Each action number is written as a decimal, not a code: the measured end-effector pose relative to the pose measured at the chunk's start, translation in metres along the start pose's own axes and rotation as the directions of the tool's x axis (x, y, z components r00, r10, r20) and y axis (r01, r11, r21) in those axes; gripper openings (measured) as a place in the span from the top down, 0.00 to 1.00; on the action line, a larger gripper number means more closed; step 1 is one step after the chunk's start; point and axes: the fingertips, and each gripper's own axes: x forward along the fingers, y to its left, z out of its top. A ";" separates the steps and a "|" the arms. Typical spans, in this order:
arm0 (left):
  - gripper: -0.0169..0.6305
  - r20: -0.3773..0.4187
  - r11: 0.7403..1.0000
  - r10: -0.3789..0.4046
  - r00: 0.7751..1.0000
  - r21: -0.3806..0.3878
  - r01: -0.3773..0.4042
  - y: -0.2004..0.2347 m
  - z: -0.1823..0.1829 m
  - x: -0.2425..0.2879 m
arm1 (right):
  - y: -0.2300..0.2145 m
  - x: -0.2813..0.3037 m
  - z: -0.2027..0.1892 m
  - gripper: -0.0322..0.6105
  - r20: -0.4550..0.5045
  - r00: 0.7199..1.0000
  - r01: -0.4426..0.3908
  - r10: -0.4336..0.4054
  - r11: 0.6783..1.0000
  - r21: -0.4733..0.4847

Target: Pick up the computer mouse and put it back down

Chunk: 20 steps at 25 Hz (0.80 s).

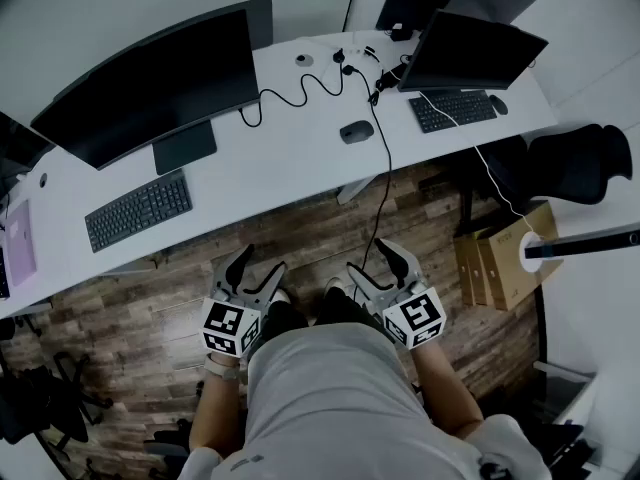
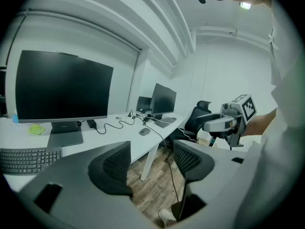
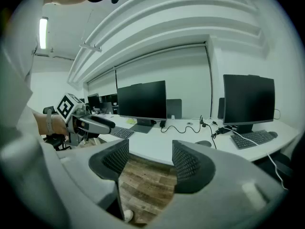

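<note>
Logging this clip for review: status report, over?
Left hand-held gripper open, empty. Right hand-held gripper open, empty. Both over floor, short of desk. Mouse on desk, cable beside it, path clear.

A long white desk [image 1: 290,158] ran across the room above a floor of brown wood planks [image 1: 300,238]. The wall [image 1: 120,8] behind it was plain white. A wide black monitor [image 1: 150,83] stood on the desk's left part with a dark keyboard [image 1: 138,209] before it. A second monitor [image 1: 470,48] and a second keyboard [image 1: 453,109] stood further right. A black office chair [image 1: 580,163] sat by the desk's right end, near cardboard boxes [image 1: 495,253] on the floor. A strip light [image 3: 43,32] glowed on the white ceiling [image 3: 167,18].
</note>
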 end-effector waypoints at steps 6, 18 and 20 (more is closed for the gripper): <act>0.56 0.005 1.000 0.022 1.000 -0.003 -0.022 -0.025 0.008 0.021 | -0.030 -0.019 -0.005 0.51 0.011 1.000 -0.017 0.017 1.000 0.003; 0.56 -0.005 0.994 0.113 0.994 0.008 -0.113 -0.060 0.030 0.069 | -0.103 -0.036 -0.015 0.51 0.070 0.995 -0.081 0.077 0.995 0.051; 0.56 -0.012 0.993 0.115 0.993 0.016 -0.115 -0.060 0.034 0.076 | -0.108 -0.031 -0.012 0.51 0.077 0.993 -0.095 0.091 0.994 0.052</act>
